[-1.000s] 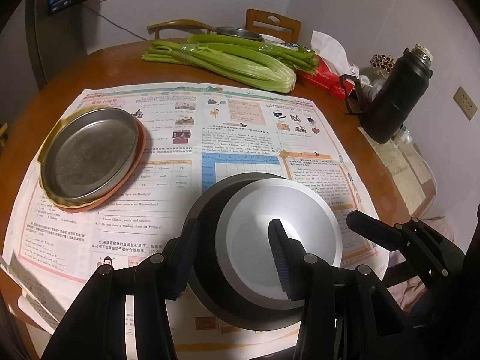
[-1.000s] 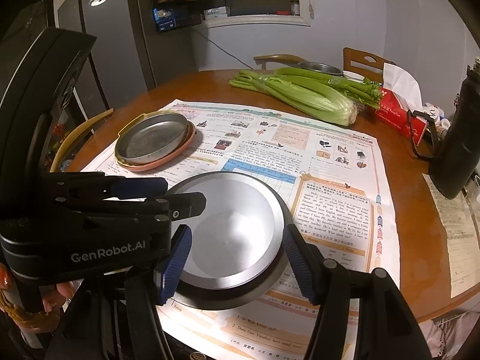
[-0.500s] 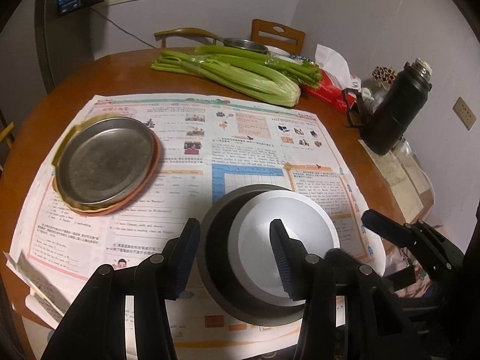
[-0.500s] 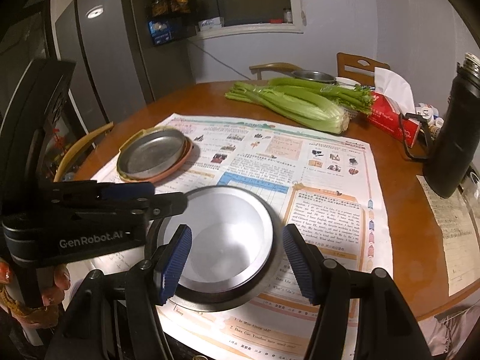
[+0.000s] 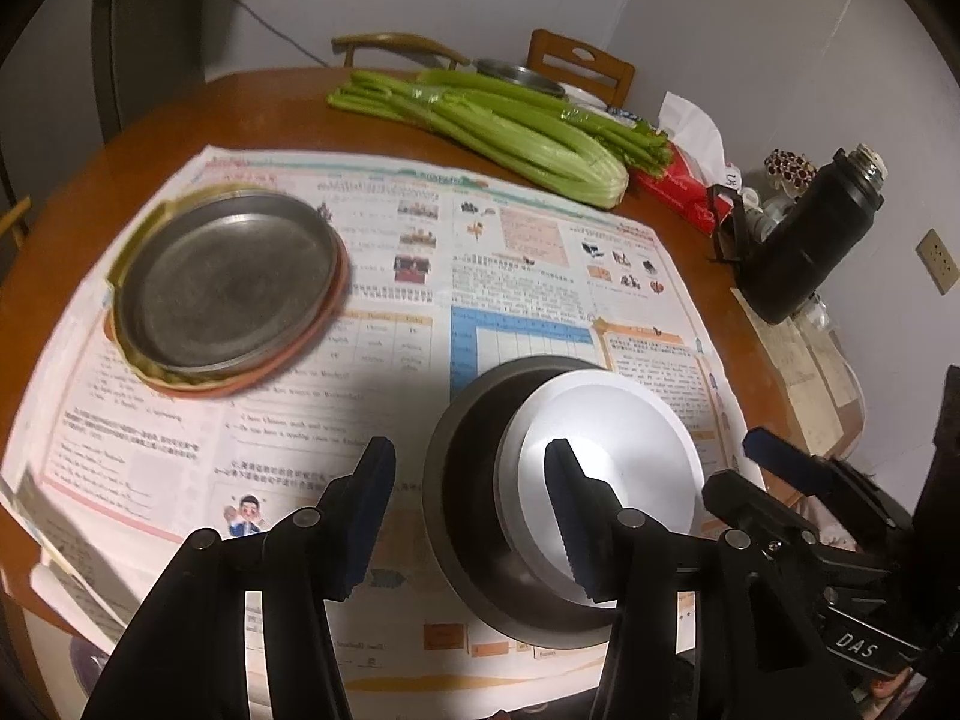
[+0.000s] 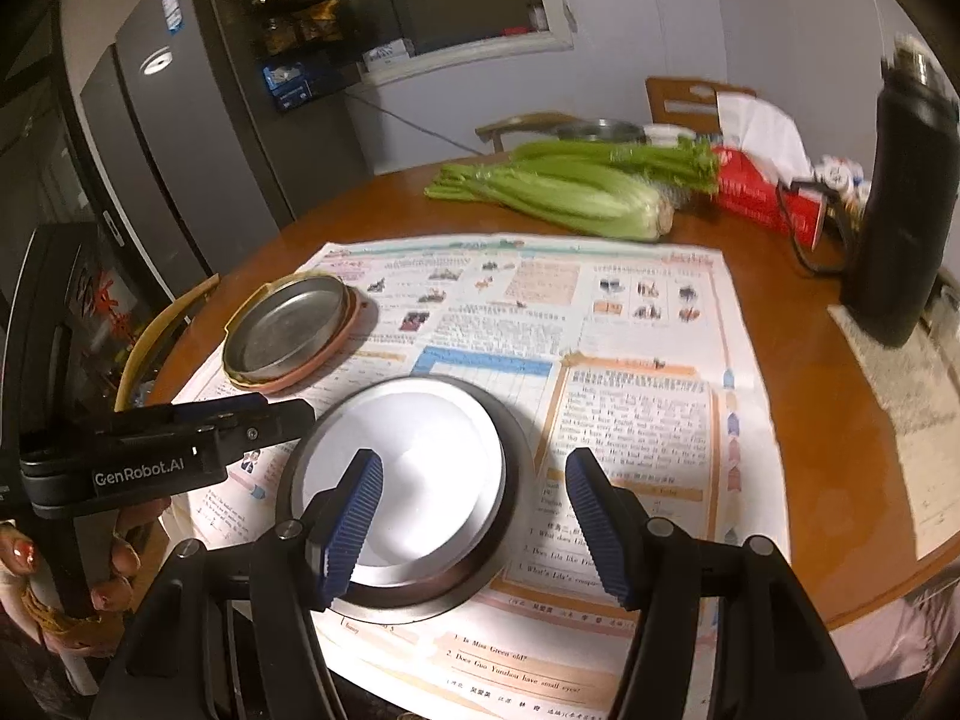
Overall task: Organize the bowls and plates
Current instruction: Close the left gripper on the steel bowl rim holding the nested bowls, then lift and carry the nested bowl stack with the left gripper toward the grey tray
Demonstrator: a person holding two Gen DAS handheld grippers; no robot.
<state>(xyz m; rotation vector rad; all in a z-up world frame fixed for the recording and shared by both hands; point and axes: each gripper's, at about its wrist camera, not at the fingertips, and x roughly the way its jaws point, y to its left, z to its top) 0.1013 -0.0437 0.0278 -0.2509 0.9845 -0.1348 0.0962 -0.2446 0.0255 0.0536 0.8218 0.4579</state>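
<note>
- Two round metal bowls [image 5: 594, 480] sit nested upside down on a printed paper sheet [image 5: 420, 276], near the front edge of the round brown wooden table [image 5: 180, 120].
- The left gripper [image 5: 468, 516] hovers at the bowls' left rim, its jaws opening; the rim lies between the blue pads, not pressed.
- The right gripper [image 6: 474, 528] hangs over the bowls' right side, jaws apart and gripping nothing; the rim sits between them.
- A shallow grey metal plate [image 6: 285, 330] rests on an orange plate at the paper's far left, well apart from the bowls.
- Green celery [image 6: 570, 192] and a black flask [image 6: 900, 198] lie at the table's far side.
</note>
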